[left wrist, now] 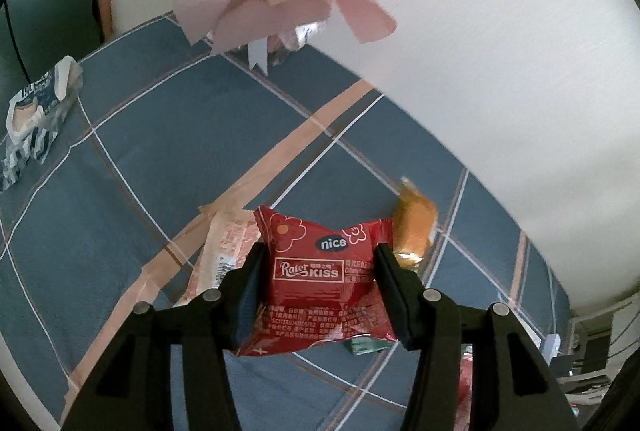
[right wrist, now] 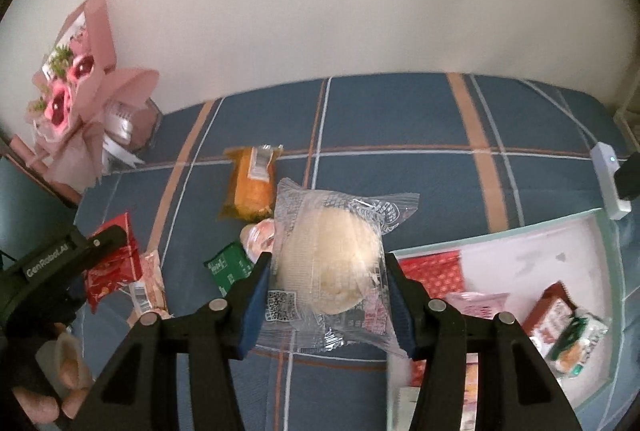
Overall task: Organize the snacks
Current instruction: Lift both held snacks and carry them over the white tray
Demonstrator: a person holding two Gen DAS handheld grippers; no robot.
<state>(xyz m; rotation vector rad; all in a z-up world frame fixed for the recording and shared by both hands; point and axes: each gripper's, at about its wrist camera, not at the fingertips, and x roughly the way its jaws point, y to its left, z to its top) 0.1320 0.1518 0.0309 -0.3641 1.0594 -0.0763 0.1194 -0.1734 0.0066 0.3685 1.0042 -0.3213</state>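
Sorting midway: left claw [left wrist: 320,263] grips red packet [left wrist: 320,279], right claw [right wrist: 328,271] grips clear-wrapped bun [right wrist: 328,255]; box [right wrist: 612,271] part-filled, several snacks loose on bed [right wrist: 400,119].

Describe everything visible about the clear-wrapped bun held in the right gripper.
The bun is a round, pale cream bread roll sealed in a clear, crinkly plastic wrapper with crimped ends, faint printing, a QR code at its lower left and reddish print at its lower right. The right gripper is shut on it, one of its fingers pressing each side of the wrapper. It is held above the blue checked cloth, just left of the white box; nothing else visibly touches it.
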